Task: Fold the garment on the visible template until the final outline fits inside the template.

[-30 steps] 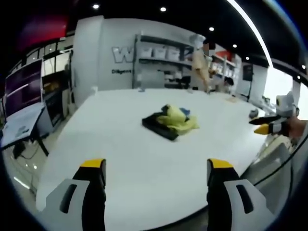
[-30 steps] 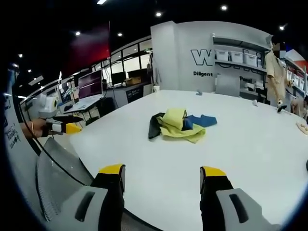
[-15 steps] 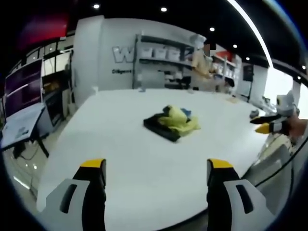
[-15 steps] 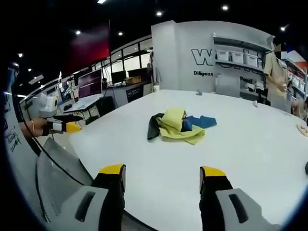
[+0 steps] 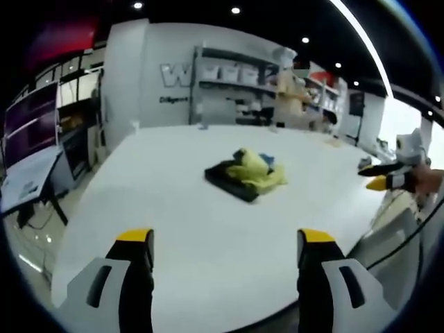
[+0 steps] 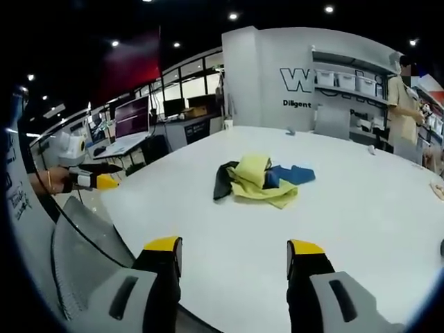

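We find the garment (image 6: 258, 180) lying crumpled, yellow over blue and black, mid-table (image 6: 361, 229), well apart from both tools. The left gripper (image 5: 220, 239) and right gripper (image 6: 234, 248) hang spread-jawed and empty. We judge the approach should bring each to a separate outer edge, spreading the cloth flat before folding.

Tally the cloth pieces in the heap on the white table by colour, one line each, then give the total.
Yellow cloth: 1
Blue cloth: 1
Black piece at the heap's edge (cloth or the template, cannot tell): 1
Total: 3
All lie bunched together on the white table, well ahead of both open tongs, left and right.
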A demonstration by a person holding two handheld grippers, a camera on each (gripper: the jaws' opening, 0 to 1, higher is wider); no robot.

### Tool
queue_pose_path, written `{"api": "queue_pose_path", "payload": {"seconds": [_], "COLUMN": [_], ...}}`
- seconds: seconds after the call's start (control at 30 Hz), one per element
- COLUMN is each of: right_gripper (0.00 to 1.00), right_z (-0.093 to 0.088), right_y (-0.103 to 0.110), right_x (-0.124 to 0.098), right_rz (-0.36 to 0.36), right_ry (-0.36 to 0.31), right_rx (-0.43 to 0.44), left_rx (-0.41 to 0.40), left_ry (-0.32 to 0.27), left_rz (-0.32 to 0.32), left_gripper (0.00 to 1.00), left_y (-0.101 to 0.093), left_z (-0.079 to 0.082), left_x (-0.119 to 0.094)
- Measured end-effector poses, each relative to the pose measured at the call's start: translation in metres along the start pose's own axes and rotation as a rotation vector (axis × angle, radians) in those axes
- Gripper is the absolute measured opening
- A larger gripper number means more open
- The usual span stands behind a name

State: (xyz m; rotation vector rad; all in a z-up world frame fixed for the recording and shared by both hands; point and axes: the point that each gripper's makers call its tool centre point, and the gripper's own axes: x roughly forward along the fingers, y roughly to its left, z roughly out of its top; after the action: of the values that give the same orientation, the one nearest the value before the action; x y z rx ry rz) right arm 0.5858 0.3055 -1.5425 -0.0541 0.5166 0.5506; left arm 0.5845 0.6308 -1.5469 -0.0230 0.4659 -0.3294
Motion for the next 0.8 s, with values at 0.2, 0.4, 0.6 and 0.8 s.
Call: {"api": "queue_pose_path", "payload": {"seconds": [0.2, 0.4, 0.6, 0.8], "right_gripper": [0.57, 0.57, 0.54, 0.53], "right_z": [0.005, 0.017, 0.027, 0.047], "right_y": [-0.005, -0.018, -0.025, -0.032], "right_x": [0.003, 0.006, 0.015, 0.030], "right_rz": [-0.003, -0.005, 0.004, 0.019], "right_ry": [0.023, 0.009, 0.010, -0.005], "right_rx": [-0.058, -0.068, -0.092, -0.126], "left_rx": [0.039, 0.060, 0.082, 0.104], "left_ry": [0.013, 0.005, 0.004, -0.016], "left_rz": [-0.014, -0.030, -0.040, -0.056], "left_gripper": [0.79, 0.77, 0.75, 0.73], "left_y": [-0.001, -0.001, 0.008, 0.011], "left_z": [0.007, 0.020, 0.032, 0.048], "left_x": [0.007, 0.016, 0.026, 0.048]}}
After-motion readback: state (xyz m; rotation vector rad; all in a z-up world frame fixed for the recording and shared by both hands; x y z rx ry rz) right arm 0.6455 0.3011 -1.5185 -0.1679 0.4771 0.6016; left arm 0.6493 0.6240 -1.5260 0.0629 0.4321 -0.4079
